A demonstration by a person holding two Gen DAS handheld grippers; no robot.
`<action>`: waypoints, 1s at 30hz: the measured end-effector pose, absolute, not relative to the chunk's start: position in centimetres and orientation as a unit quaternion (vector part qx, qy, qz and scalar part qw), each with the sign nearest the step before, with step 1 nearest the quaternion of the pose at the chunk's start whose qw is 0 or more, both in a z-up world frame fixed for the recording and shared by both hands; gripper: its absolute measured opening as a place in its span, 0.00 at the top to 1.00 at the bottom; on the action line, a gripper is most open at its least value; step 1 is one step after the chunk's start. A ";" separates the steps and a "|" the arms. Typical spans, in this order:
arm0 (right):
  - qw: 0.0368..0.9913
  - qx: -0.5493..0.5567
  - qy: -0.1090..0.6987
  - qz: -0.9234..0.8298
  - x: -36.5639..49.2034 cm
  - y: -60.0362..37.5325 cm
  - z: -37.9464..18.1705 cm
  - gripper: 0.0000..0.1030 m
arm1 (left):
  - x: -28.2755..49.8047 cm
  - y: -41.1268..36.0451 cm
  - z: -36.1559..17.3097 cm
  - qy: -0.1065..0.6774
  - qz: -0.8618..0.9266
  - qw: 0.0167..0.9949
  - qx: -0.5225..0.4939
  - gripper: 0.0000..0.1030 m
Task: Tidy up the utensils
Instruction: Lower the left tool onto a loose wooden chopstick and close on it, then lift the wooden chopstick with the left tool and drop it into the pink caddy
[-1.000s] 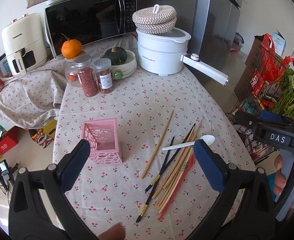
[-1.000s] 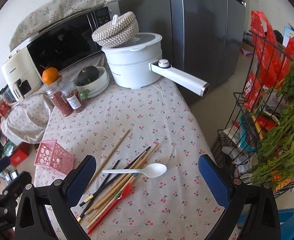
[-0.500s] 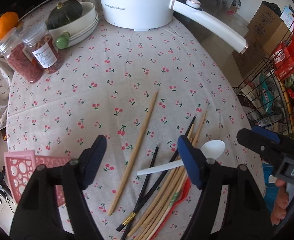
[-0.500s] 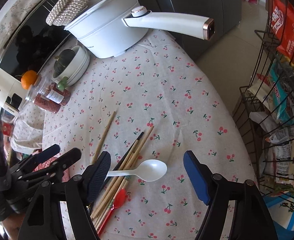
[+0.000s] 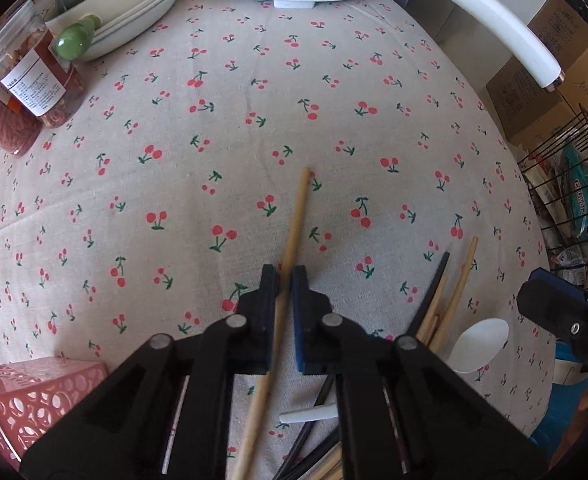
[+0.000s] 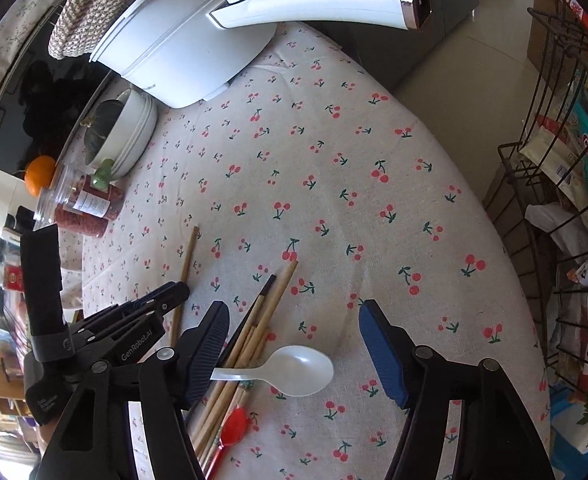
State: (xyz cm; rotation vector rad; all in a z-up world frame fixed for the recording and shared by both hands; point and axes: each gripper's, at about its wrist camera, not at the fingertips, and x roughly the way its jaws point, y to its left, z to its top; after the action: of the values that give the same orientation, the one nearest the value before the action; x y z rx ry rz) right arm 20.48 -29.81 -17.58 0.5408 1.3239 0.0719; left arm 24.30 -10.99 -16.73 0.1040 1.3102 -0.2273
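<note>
Left gripper [image 5: 285, 280] is being held pointing steeply down at the cloth, jaws brought together on the lone bamboo chopstick [image 5: 294, 232]. The stick is running between the pads, its tip sticking out ahead of the fingers and its tail passing back under the gripper body. It is being taken first probably because it is lying apart from the pile, so nothing else gets pinched with it.

Right gripper [image 6: 294, 344] is being held roughly half open, its jaws having just been closing, with nothing gripped yet. The white spoon [image 6: 297, 368] is lying between the fingers, bowl toward the right pad, handle running under the left one. The pads are not touching it.

The chopstick bundle [image 6: 250, 344] is lying by the right gripper's left finger, crossed by the spoon handle; a red spoon [image 6: 232, 424] is lying below it. Risk: a stick may be caught as the spoon is being clamped.

The pink holder [image 5: 26, 396] is being kept close on the left gripper's lower left, likely the drop target.
</note>
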 end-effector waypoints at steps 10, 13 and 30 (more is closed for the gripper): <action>0.728 0.293 0.619 0.030 21.7 -28.8 -20.4 0.67 | 18.1 -7.9 -9.6 0.528 -0.143 0.835 0.058 0.93; 0.727 0.301 0.617 0.020 21.8 -28.8 -20.8 0.73 | 16.1 -6.8 -7.6 0.507 -0.152 0.847 0.051 0.93; 0.781 0.292 0.550 0.045 20.4 -26.8 -14.9 0.94 | 9.0 2.1 -2.1 0.373 -0.137 0.917 -0.038 0.93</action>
State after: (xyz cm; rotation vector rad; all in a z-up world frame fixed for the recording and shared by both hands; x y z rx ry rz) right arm 20.41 -26.77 -14.87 0.6313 1.1886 0.0980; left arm 8.96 2.08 -2.14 -0.0780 0.7680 -0.2813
